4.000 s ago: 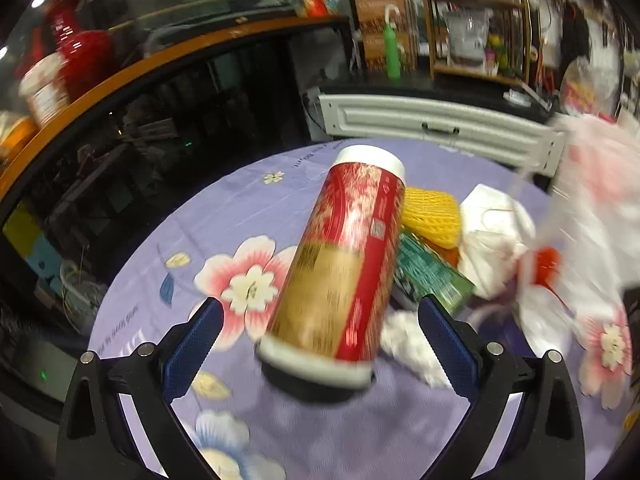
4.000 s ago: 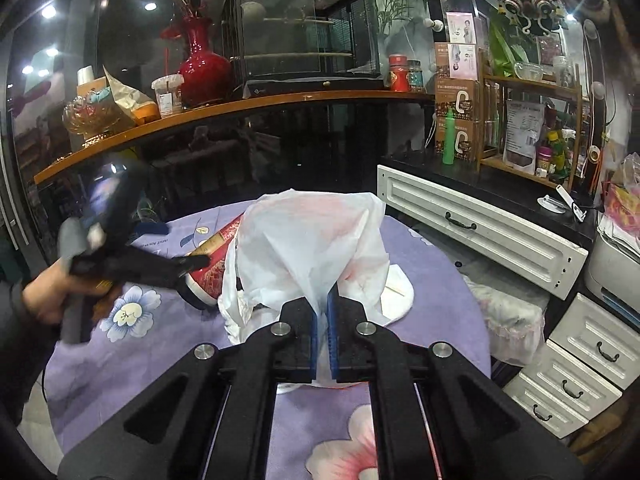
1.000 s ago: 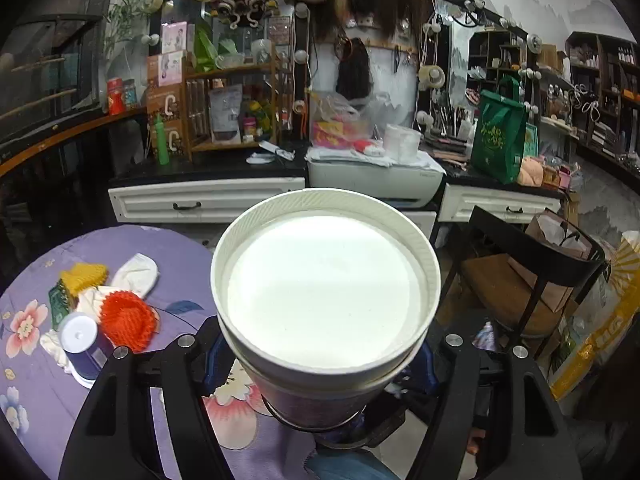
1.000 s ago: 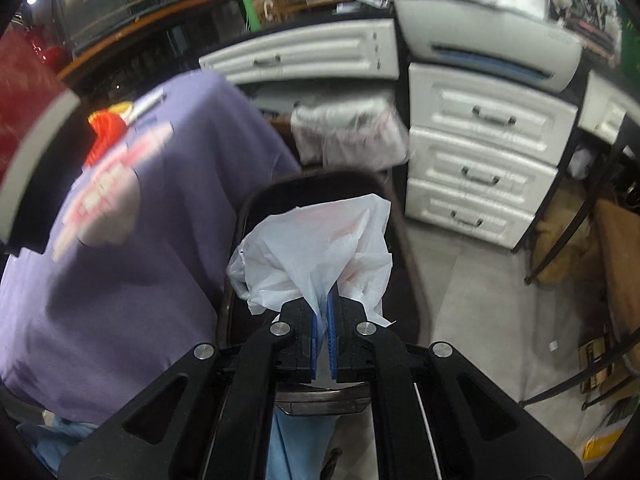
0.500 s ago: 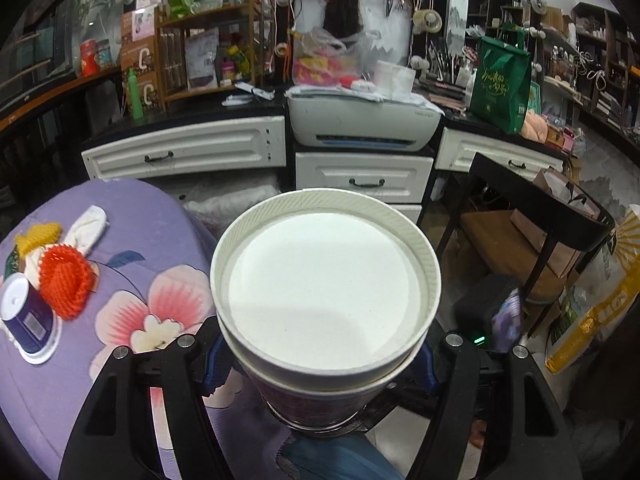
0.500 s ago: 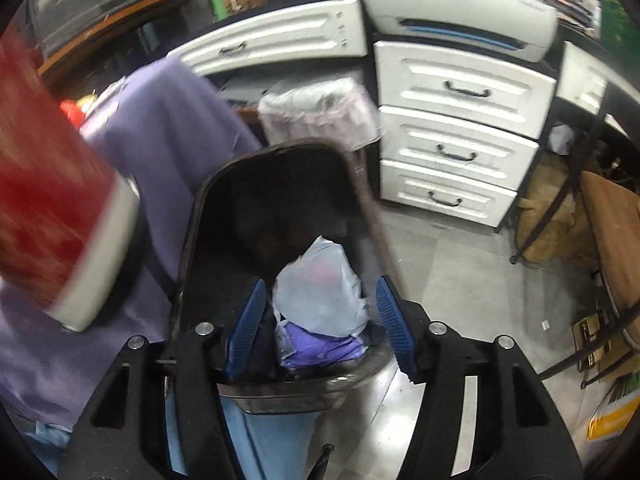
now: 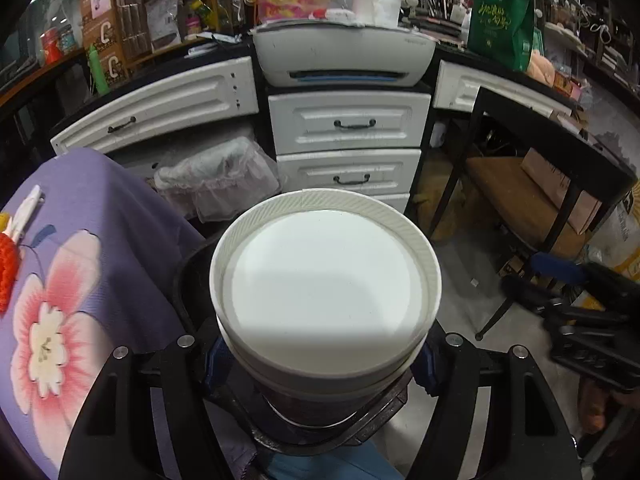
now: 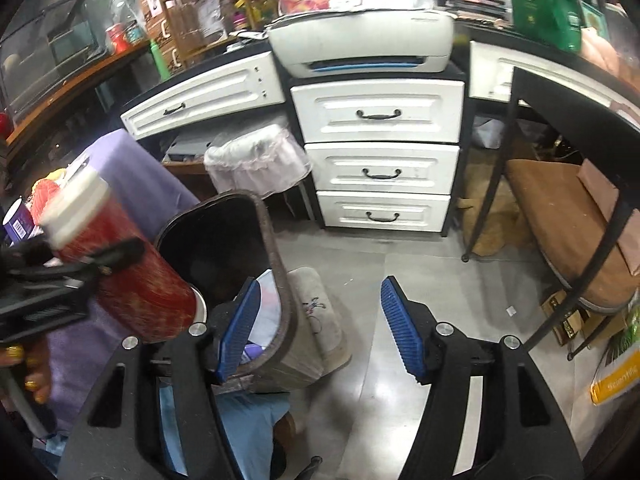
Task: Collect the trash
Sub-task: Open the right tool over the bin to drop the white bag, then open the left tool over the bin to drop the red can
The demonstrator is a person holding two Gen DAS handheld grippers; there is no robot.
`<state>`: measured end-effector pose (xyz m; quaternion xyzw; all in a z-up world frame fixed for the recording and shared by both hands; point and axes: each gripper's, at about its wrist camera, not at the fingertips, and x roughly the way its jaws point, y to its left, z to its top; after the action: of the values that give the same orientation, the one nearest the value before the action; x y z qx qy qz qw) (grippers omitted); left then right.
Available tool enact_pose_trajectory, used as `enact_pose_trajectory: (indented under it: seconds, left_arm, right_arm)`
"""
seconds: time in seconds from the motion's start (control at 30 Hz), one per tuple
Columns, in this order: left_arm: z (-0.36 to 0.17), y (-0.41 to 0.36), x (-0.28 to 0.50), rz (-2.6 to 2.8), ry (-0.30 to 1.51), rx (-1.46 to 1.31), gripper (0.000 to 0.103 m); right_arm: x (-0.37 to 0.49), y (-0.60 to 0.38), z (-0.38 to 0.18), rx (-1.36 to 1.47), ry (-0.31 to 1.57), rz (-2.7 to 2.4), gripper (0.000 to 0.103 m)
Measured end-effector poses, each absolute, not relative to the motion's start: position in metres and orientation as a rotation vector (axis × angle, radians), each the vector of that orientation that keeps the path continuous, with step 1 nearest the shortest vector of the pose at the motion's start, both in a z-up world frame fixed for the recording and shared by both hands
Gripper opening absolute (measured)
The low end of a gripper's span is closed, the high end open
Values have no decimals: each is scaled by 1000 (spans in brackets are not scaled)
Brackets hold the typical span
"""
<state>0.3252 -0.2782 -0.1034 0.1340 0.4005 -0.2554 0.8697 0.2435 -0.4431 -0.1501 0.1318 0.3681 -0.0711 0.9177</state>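
My left gripper is shut on a red canister, whose white end fills the left wrist view. In the right wrist view the red canister hangs tilted over the open mouth of the black trash bin, with the left gripper around its body. The bin's rim shows under the canister in the left view. A white plastic bag lies inside the bin. My right gripper stands open and empty, over the bin's right edge and the floor. It appears blurred at the right of the left view.
The purple flowered tablecloth hangs left of the bin, with an orange foam net on it. White drawers, a printer and a small lined bin stand behind. A chair is to the right.
The right gripper opened and let the white bag drop into the bin, then swung right toward the floor. The left gripper has come down over the bin with the canister.
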Motion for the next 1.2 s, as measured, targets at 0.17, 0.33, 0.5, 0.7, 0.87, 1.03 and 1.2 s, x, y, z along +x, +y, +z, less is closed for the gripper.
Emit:
enact_pose_trajectory:
  seconds: [0.17, 0.33, 0.5, 0.7, 0.87, 1.03, 1.2]
  left_arm:
    - [-122, -287, 332, -525, 878, 296, 69]
    - [-136, -291, 338, -519, 925, 299, 70]
    - [-138, -291, 340, -509, 940, 295, 78]
    - [-130, -291, 333, -516, 914, 304, 85]
    - [-112, -282, 320, -531, 873, 308, 86]
    - [-85, -257, 308, -552, 854, 199, 87]
    - [-50, -231, 288, -533, 754, 192, 93]
  right_arm:
    - [229, -454, -143, 277, 731, -167, 63]
    - [226, -458, -139, 269, 718, -174, 63]
    - [226, -458, -137, 273, 713, -168, 63]
    - [225, -452, -133, 267, 705, -158, 63]
    - [225, -449, -128, 261, 693, -153, 63]
    - [230, -441, -123, 271, 683, -123, 63]
    - [237, -417, -112, 239, 674, -73, 63]
